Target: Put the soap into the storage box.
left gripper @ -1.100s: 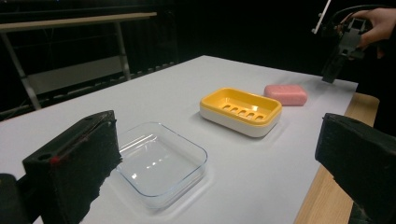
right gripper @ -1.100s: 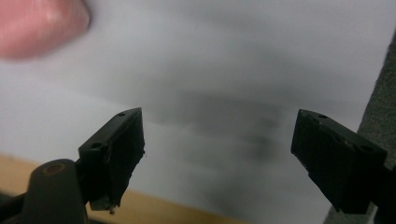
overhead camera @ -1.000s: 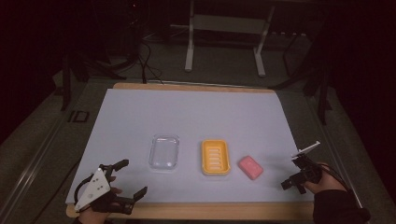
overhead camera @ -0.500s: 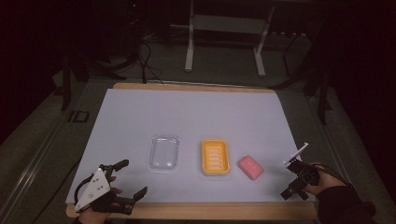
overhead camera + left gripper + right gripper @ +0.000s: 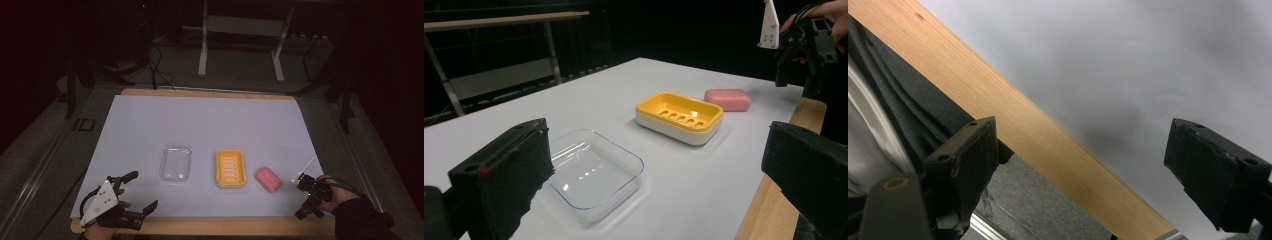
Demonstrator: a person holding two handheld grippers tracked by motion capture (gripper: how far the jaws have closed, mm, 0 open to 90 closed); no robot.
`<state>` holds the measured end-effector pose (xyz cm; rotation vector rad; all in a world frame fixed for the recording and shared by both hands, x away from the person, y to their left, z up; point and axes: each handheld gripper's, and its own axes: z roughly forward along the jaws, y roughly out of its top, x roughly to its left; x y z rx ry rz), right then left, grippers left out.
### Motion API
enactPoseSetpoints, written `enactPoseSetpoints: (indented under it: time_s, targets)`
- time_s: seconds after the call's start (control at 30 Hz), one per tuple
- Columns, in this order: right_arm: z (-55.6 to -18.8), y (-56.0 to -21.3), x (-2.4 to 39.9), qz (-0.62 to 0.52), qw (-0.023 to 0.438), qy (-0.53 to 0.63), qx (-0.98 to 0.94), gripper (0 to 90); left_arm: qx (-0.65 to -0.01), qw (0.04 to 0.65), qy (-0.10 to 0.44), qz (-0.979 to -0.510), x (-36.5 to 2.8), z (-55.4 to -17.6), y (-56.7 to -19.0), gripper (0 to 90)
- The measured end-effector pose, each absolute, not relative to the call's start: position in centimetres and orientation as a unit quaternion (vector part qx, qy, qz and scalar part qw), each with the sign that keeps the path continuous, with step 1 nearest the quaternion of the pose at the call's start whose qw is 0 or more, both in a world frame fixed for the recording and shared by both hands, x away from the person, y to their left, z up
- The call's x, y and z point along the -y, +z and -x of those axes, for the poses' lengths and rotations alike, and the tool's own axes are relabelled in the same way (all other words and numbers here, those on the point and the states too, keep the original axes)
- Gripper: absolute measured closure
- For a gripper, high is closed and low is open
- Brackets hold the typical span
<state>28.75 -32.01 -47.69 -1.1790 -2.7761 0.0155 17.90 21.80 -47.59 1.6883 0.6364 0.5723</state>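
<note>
Left tool (image 5: 139, 191) at the surface's (image 5: 210, 120) near-left corner, jaws spread, empty. Right tool (image 5: 303, 197) over the near-right edge, jaws spread, empty. In a row mid-surface: clear plastic lid (image 5: 176, 163), yellow soap dish (image 5: 230, 168) to its right, pink soap bar (image 5: 268, 178) just beside the dish, all apart.

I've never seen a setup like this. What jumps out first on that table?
Three small things in a row on the white table: a clear dish at left, a bright yellow soap tray in the middle, a pink soap bar at right. A left gripper and right gripper wait open at the near corners.
</note>
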Motion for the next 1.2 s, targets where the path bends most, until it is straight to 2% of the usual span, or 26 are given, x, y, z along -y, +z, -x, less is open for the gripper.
enactPoseSetpoints:
  time_s: [0.53, 1.2]
  targets:
    - [-29.2, -47.5, 28.4, 0.351, 0.042, 0.004, 0.935, 11.7, -0.273, 0.586, 0.243, -0.723, -21.8, -17.9, -47.6, 0.2]
    - [-32.4, -47.7, 26.1, 0.363, 0.02, -0.04, 0.931, 10.8, -0.272, 0.585, 0.241, -0.725, -21.8, -17.9, -47.6, 0.2]
